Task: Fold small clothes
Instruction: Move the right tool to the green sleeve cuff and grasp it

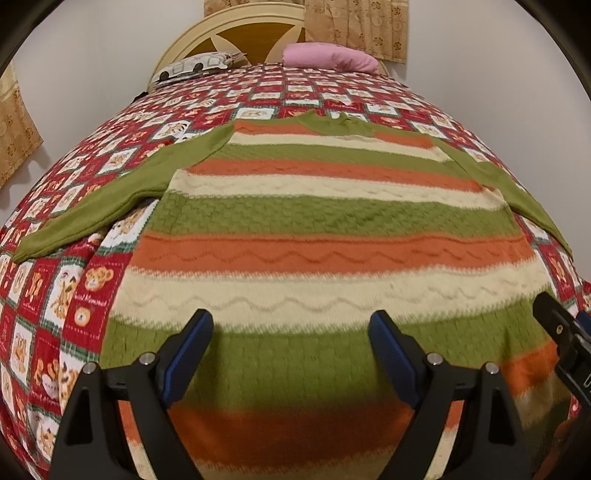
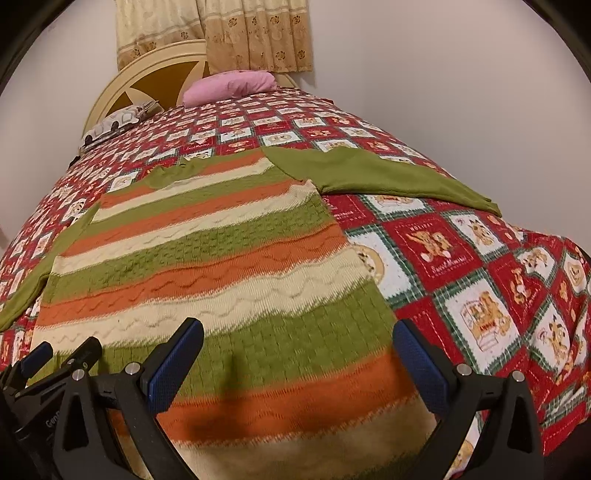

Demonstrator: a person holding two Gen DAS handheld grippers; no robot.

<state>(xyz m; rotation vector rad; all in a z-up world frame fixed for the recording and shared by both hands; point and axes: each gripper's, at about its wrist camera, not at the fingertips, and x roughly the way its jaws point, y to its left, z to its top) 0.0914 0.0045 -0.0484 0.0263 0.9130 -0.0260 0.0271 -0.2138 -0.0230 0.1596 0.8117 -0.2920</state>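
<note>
A knitted sweater [image 1: 325, 221] with green, orange and cream stripes lies flat on the bed, collar at the far end, both green sleeves [image 1: 110, 195] spread out to the sides. It also shows in the right wrist view [image 2: 221, 266], with its right sleeve [image 2: 376, 177] stretched across the quilt. My left gripper [image 1: 291, 325] is open and empty just above the sweater's lower part. My right gripper [image 2: 299, 332] is open and empty above the lower right corner of the sweater. The right gripper also shows at the right edge of the left wrist view [image 1: 565, 332].
The bed is covered by a red patchwork quilt [image 2: 480, 258] with teddy-bear squares. A pink pillow [image 1: 328, 55] and a patterned pillow [image 1: 192, 68] lie by the headboard [image 1: 236, 37]. White walls and beige curtains [image 2: 255, 33] stand behind.
</note>
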